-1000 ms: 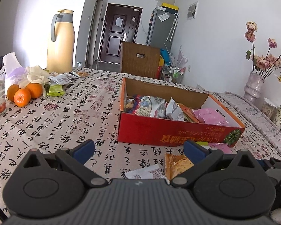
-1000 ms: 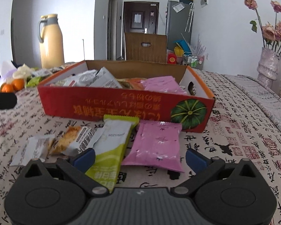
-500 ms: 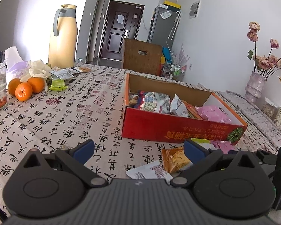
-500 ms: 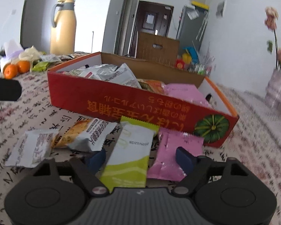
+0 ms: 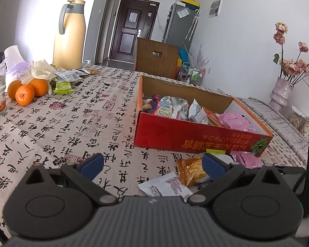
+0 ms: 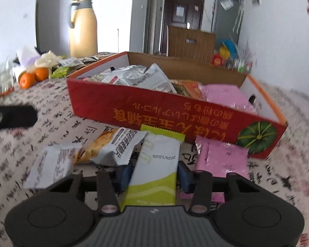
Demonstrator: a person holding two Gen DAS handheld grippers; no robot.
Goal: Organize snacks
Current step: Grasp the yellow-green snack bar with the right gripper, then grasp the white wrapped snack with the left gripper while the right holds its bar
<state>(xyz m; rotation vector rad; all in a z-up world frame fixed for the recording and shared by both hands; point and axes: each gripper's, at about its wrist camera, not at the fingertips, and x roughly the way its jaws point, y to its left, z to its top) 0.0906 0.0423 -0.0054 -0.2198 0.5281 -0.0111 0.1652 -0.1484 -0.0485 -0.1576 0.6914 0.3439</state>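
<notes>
The right tongs [image 6: 154,174] pinch the green packet [image 6: 154,170] lying on the tabletop [image 6: 57,123] before the box [image 6: 175,115], left tongs [image 5: 152,164] released; I'd lift it clear of the wall, then drop it inside.

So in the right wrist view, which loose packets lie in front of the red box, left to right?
White packet → orange-and-white pastry packet → green-and-white packet, between the right tongs → pink packet.
</notes>
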